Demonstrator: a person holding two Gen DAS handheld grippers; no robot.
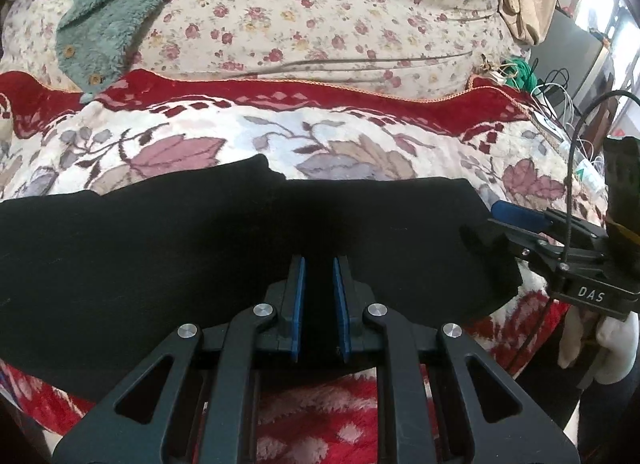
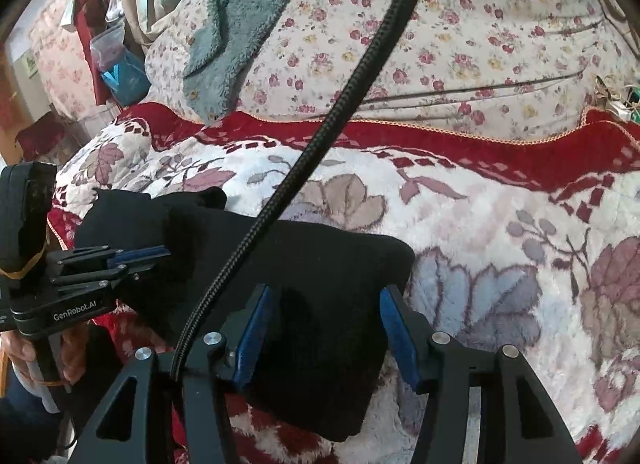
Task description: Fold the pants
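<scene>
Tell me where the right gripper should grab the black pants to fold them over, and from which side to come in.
Grip the near right corner of the black pants, where the right gripper already straddles the cloth with open jaws. Come from the near edge, pointing down: there the layered fabric ends on the blanket as a free edge. The left gripper looks shut on the near edge.

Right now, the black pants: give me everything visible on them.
The black pants are plain dark knit-looking fabric, already folded into a layered band lying flat across the floral plush blanket. One rounded end pokes out past the upper layer at the far edge. The left gripper is shut on the near edge, blue pads pinching cloth. The right gripper stands open around the other end, fabric between its pads, not clamped. No waistband, pockets or seams can be made out.
</scene>
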